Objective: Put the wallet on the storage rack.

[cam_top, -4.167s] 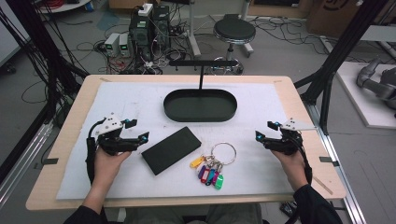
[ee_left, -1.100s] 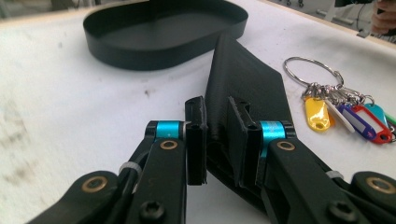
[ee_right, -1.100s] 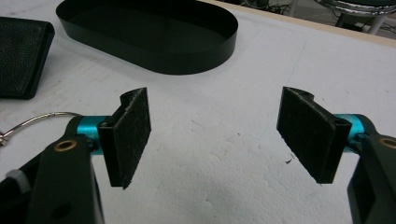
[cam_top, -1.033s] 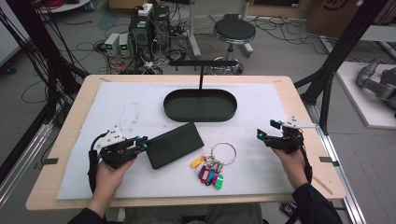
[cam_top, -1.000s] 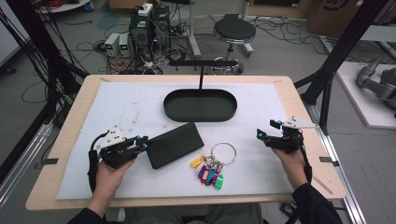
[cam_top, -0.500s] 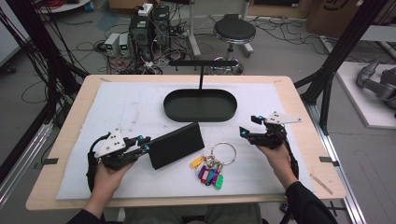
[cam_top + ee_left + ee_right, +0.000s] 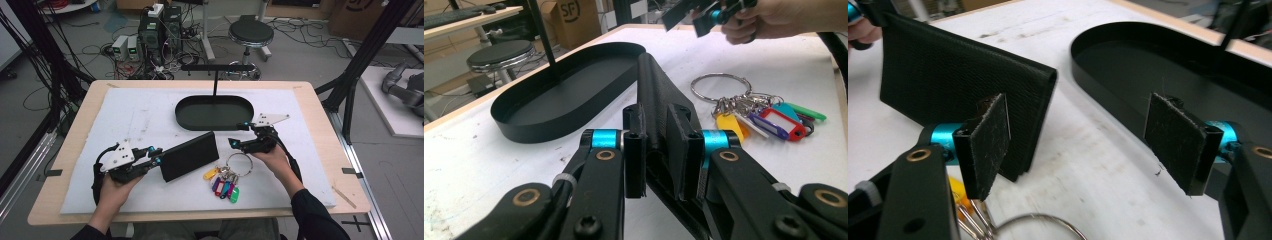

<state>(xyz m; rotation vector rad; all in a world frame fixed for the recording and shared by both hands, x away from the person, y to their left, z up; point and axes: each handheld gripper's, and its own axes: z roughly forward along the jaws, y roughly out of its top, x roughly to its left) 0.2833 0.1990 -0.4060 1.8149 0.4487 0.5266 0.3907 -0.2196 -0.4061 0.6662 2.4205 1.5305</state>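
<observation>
The left gripper's (image 7: 658,150) fingers (image 7: 634,150) clamp the black wallet (image 7: 655,90), between oval tray (image 7: 564,90) and key bunch (image 7: 764,112).

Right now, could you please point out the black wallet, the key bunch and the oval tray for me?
black wallet (image 7: 190,155): high view, middle of its upper face.
key bunch (image 7: 224,184): high view, on the coloured tags.
oval tray (image 7: 214,113): high view, bare floor inside.

right gripper (image 7: 243,135) nearer the wallet (image 7: 190,155)

The wallet's (image 7: 659,100) near end is hidden between the left gripper's (image 7: 659,150) fingers (image 7: 634,150).
</observation>
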